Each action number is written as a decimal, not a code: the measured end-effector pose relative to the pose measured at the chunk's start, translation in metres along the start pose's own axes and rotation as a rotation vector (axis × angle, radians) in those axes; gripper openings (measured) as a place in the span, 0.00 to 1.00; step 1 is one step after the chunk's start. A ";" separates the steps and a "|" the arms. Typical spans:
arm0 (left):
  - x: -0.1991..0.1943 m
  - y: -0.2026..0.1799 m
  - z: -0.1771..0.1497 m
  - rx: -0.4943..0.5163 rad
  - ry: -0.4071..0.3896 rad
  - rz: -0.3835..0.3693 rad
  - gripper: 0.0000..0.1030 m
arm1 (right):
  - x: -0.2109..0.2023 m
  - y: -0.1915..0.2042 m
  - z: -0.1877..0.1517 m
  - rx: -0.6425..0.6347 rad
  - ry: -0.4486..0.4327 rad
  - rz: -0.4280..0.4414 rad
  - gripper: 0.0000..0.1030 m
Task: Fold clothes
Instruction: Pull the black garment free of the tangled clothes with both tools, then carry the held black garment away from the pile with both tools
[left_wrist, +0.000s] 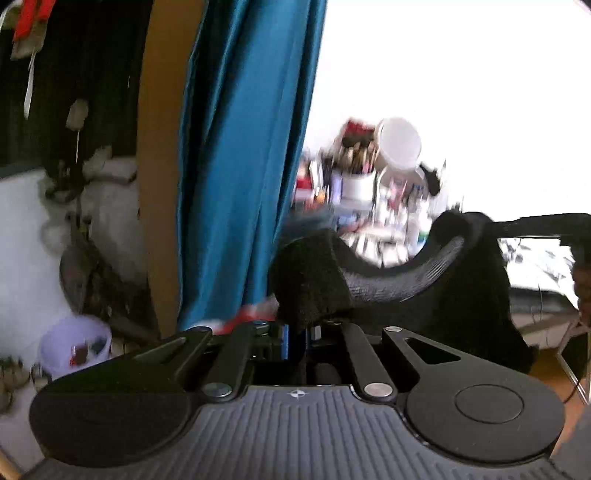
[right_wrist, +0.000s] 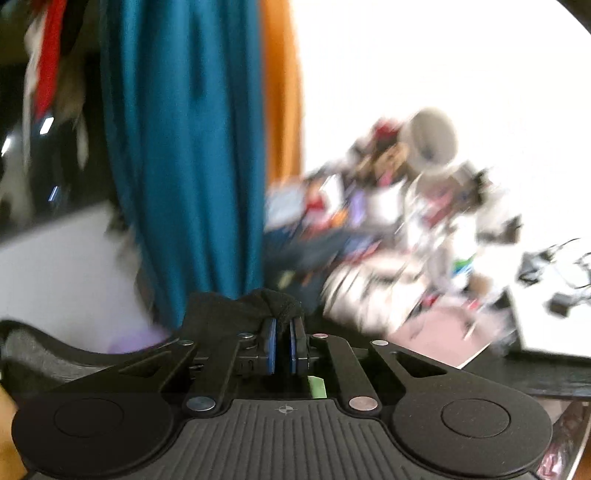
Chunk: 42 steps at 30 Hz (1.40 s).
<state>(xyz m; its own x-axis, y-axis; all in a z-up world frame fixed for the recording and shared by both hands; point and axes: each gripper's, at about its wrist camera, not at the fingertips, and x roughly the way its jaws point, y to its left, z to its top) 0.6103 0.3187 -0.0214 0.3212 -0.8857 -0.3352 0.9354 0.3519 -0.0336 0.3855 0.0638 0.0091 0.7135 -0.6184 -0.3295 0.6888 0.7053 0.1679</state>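
A black knit garment (left_wrist: 399, 288) is held up in the air between both grippers. My left gripper (left_wrist: 297, 332) is shut on one bunched end of it, and the cloth covers the fingertips. From there the garment sags in a curve to the right. My right gripper (right_wrist: 283, 325) is shut on the other end of the black garment (right_wrist: 229, 314), its blue-padded fingers (right_wrist: 271, 345) pinched close on a fold; the cloth trails off to the left. Both views are blurred by motion.
A teal curtain (left_wrist: 240, 155) hangs straight ahead beside an orange-brown panel (left_wrist: 159, 184). A cluttered surface (right_wrist: 388, 221) with a white bucket (left_wrist: 400, 142) lies to the right. A lilac tub (left_wrist: 74, 347) stands low left. A white tabletop (right_wrist: 554, 314) carries cables.
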 end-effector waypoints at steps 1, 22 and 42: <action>0.002 -0.006 0.007 0.021 -0.023 -0.002 0.08 | -0.008 -0.007 0.005 0.010 -0.027 -0.014 0.06; 0.074 -0.039 -0.062 0.265 0.285 -0.226 0.66 | -0.002 -0.032 -0.074 -0.028 0.263 -0.020 0.76; 0.015 -0.047 -0.009 -0.019 0.165 0.083 0.12 | 0.005 -0.048 -0.045 0.139 0.241 0.167 0.11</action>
<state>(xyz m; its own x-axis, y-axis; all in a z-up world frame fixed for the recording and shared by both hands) 0.5699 0.2921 -0.0332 0.3674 -0.7923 -0.4872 0.9032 0.4290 -0.0166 0.3502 0.0426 -0.0419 0.7784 -0.3864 -0.4948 0.5876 0.7257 0.3578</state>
